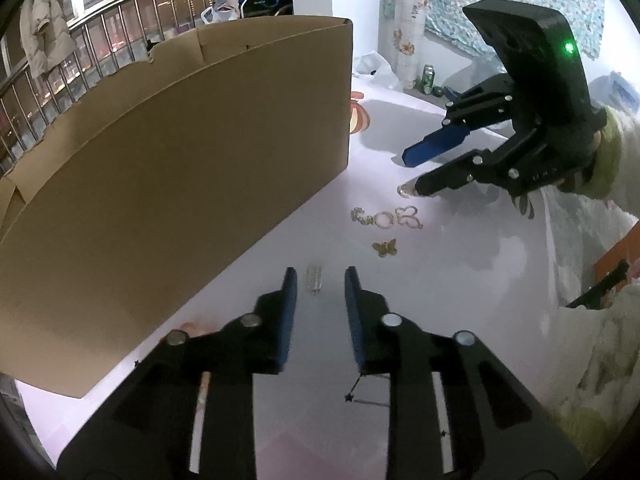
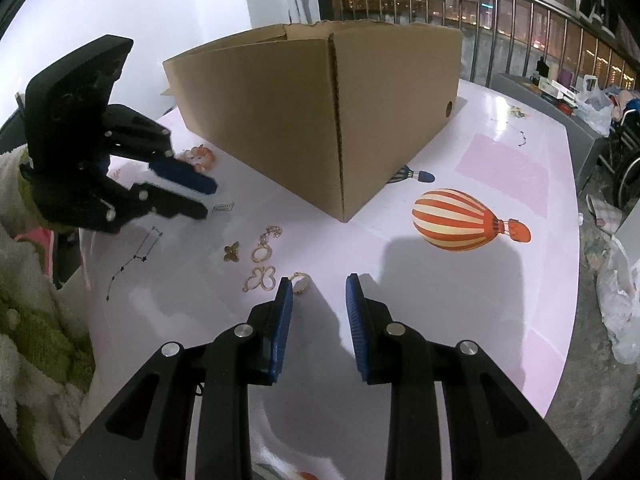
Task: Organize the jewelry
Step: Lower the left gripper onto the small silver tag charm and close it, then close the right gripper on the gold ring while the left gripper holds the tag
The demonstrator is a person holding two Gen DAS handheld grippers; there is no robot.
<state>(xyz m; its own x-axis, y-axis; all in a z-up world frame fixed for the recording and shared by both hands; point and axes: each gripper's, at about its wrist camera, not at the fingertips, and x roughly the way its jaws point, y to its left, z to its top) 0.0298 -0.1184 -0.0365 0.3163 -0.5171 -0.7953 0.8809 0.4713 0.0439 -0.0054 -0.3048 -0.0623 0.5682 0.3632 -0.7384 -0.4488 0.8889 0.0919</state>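
Silver clasp [image 1: 314, 281] loose between parted fingers [image 1: 289, 286]

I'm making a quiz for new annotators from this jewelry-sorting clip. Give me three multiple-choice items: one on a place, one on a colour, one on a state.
1. Where does the small silver clip lie?
A. inside the box
B. on the table ahead of the left gripper
C. on the balloon print

2. What colour is the solid butterfly charm?
A. gold
B. red
C. blue

3. How does the right gripper stand?
A. shut on a ring
B. holding a chain
C. open, nothing between its fingers

Answers:
1 B, it rests just beyond the fingertips.
2 A, it shows as gold.
3 C, only bare table shows in the gap.
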